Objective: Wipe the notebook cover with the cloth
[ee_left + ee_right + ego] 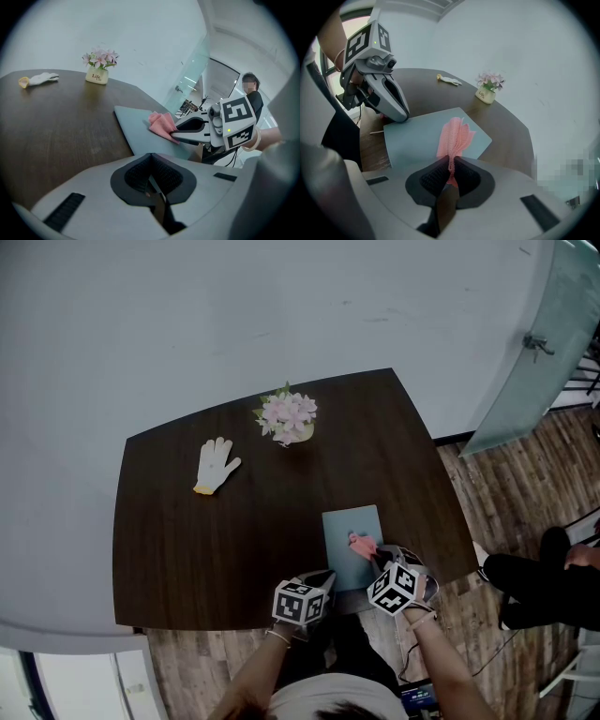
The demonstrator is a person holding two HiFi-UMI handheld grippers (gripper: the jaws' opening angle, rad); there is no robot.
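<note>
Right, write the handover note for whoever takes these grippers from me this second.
Right gripper: shut on the pink cloth, which lies spread on the notebook cover.
Left gripper: shut, nothing in it, tip at the notebook's near left corner, seemingly steadying it.
The notebook lies closed at the near edge of the table.
Done: cloth gripped and set on the cover. How much is already wiped cannot be told.
Left: sweep the cloth across the whole cover.
</note>
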